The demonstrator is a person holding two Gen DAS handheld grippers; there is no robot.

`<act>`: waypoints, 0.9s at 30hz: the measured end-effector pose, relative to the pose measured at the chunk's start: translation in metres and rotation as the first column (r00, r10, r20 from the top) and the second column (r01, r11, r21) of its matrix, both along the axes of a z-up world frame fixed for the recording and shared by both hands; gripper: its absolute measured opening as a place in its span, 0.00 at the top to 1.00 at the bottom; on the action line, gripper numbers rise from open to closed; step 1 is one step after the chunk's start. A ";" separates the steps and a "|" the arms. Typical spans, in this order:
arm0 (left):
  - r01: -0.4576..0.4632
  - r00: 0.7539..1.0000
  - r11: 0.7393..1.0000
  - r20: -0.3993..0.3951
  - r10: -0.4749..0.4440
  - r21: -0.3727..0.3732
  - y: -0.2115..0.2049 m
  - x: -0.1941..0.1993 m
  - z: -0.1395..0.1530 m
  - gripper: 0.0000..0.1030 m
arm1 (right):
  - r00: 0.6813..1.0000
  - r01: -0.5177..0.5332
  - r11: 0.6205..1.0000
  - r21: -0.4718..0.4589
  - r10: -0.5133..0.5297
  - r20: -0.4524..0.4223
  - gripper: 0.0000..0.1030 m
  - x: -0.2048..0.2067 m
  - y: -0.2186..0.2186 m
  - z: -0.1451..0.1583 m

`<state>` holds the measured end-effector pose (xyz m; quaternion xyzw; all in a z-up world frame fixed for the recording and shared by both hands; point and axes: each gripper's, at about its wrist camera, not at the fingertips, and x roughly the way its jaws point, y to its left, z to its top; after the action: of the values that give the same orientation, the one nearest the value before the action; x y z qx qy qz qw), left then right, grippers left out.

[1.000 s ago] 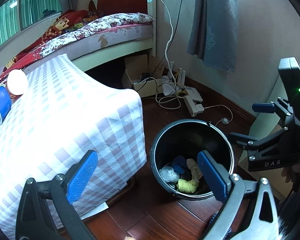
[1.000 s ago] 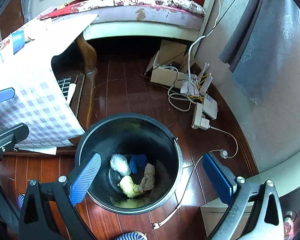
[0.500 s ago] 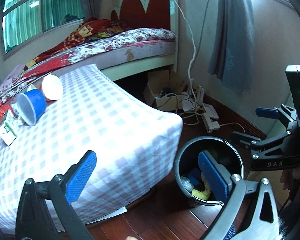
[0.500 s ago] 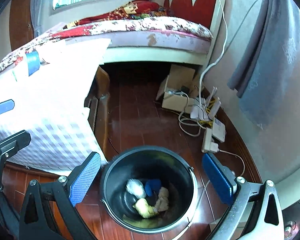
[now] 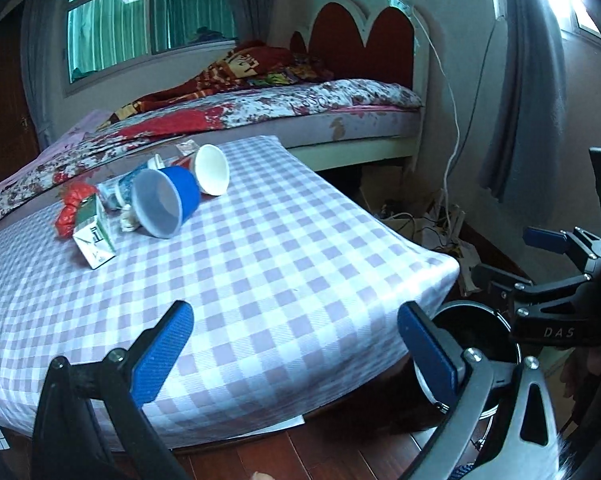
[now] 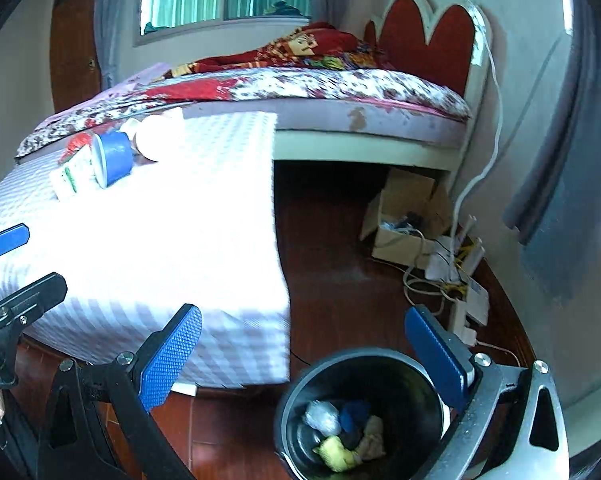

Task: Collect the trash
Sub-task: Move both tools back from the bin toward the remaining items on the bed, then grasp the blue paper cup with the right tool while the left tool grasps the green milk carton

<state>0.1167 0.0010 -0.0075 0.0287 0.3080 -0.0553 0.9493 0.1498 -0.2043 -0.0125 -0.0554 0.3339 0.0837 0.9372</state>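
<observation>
Facing the checked tablecloth point(image 5: 284, 248) from its near edge, with the left gripper point(image 5: 296, 344) spread wide and empty, blue pads poised above the cloth's near right corner. Remaining trash clustered at the far left of the table: blue paper cup point(image 5: 166, 202) on its side, mouth turned toward the near edge; white paper cup point(image 5: 211, 174) just behind and right of it, also tipped, mouth this way; green-and-white carton point(image 5: 94, 236) just left of the blue cup, long axis running roughly near-to-far; red crumpled wrapper point(image 5: 70, 208) behind the carton, touching it. All lying ahead and to the left of the left gripper, well apart from it, so likely the nearer tool for the next pick.

Hanging off the table's right edge, right gripper point(image 6: 304, 352) likewise spread and empty, over the black trash bin point(image 6: 380, 356) on the wooden floor, which already holds a yellow wad, a blue piece and a clear wrapper. Bin tucked just beside the table's near right corner.

Broad bare cloth between the left gripper and the cluster, nothing blocking a straight reach. Blue cup probably first: closest, open mouth presenting a rim to pinch, though prone to rolling if nudged.
</observation>
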 end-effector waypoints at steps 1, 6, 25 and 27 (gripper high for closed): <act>-0.020 1.000 1.000 0.006 0.020 0.000 0.008 -0.001 0.001 0.01 | 1.000 -0.007 1.000 0.004 0.007 0.005 0.01 0.002 0.006 0.001; -0.114 0.993 0.993 0.024 0.113 0.020 0.047 0.000 0.004 0.01 | 0.998 -0.070 0.996 0.059 0.070 -0.006 0.01 0.016 0.041 0.006; -0.354 0.935 0.933 -0.029 0.353 -0.062 0.195 0.030 -0.001 0.03 | 0.964 -0.267 0.962 0.056 0.266 0.031 0.01 0.076 0.210 0.025; -0.346 0.938 0.935 -0.032 0.345 -0.070 0.201 0.041 -0.002 0.09 | 0.962 -0.274 0.961 0.047 0.274 0.013 0.15 0.090 0.221 0.020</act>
<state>0.1572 0.2021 -0.0092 -0.0619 0.3149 0.1005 0.9418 0.2396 0.0165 0.0079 -0.0788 0.3181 0.2202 0.9187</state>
